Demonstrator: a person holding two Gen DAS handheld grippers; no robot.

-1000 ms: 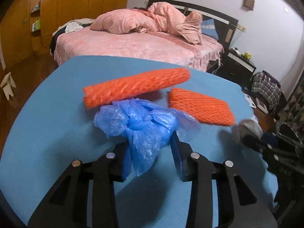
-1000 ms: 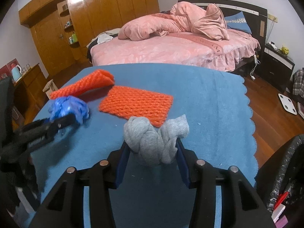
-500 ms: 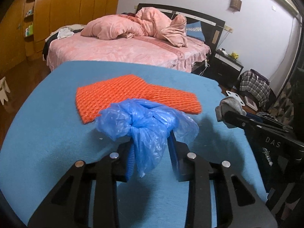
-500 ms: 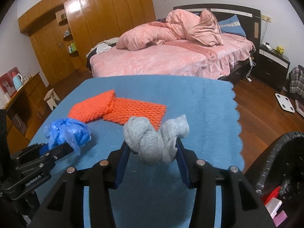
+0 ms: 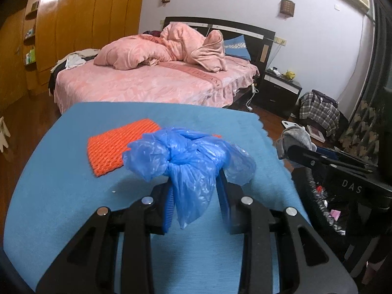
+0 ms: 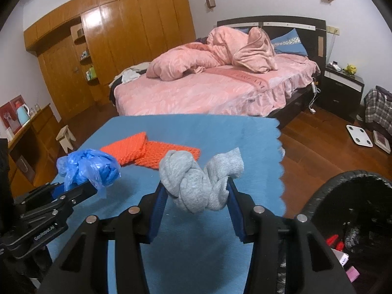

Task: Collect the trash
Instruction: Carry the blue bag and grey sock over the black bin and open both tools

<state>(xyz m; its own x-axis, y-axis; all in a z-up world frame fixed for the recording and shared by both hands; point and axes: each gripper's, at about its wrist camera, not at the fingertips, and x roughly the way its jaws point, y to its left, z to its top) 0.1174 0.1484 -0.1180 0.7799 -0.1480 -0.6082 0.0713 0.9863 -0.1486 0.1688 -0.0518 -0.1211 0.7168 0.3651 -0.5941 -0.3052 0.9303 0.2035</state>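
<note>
Above blue table (image 5: pixel 61 196) — bag (image 5: pixel 191 161) between tool (image 5: pixel 196 193) pads

The desk (image 6: pixel 196 132) is covered with a blue cloth (image 5: pixel 73 196) whose right edge is scalloped. Two orange foam-net pieces (image 6: pixel 147 150) lie flat on the cloth toward its far left part, touching or overlapping each other; in the left wrist view only one orange net (image 5: pixel 110 147) shows clearly, the other mostly hidden. The rest of the visible cloth is plain blue. The desk stands on a reddish wooden floor (image 6: pixel 318 152).
</note>
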